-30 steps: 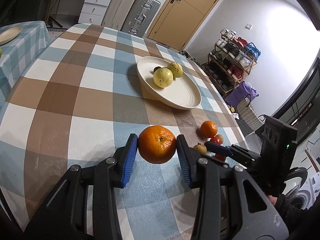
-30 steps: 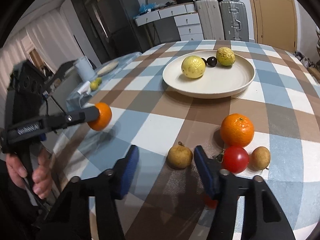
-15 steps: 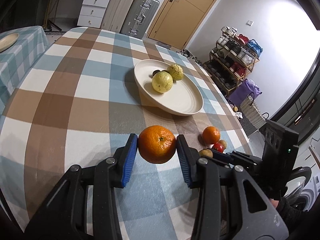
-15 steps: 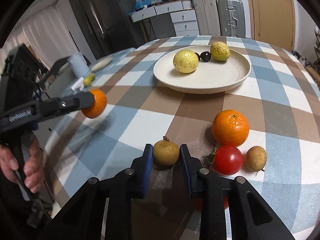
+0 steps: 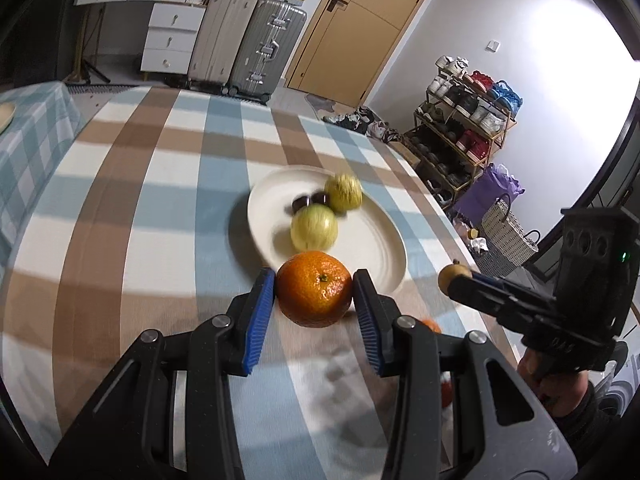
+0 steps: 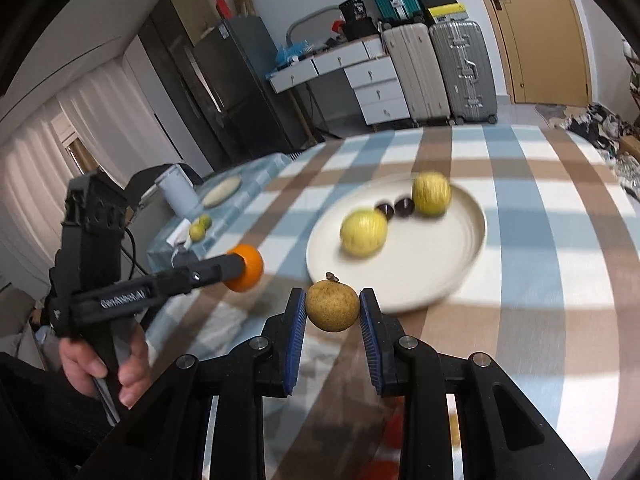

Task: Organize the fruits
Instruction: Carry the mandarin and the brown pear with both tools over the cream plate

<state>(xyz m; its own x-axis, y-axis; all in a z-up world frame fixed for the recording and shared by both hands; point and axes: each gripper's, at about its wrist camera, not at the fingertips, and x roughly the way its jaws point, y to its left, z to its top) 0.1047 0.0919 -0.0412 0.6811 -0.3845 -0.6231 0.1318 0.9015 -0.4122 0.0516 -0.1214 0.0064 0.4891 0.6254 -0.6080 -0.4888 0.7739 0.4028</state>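
Plate [image 6: 460,276] with fruit lies beyond both gripped fruits.

Suitcases [image 5: 256,36] and white drawers [image 5: 166,38] stand beside a wooden door [image 5: 360,28]; shoe rack [image 5: 460,136] against white wall.

I saw the worktop [image 5: 120,208] covered by a checked cloth of blue, brown and white squares. A cream plate [image 5: 372,240] sat on it toward the far middle, blurred in both wrist views. On the plate lay two yellow-green fruits [image 6: 363,232], one nearer and one at the far rim, with two small dark fruits [image 6: 403,206] between them. Low in the right wrist view, partly hidden behind the claw, I made out red and orange blurs [image 6: 394,426] on the cloth, too smeared to name. Beside the worktop stood a second table [image 6: 224,200] in blue check, carrying a pale dish [image 6: 221,192], a grey cylinder [image 6: 178,192] and two small green fruits [image 6: 200,227].
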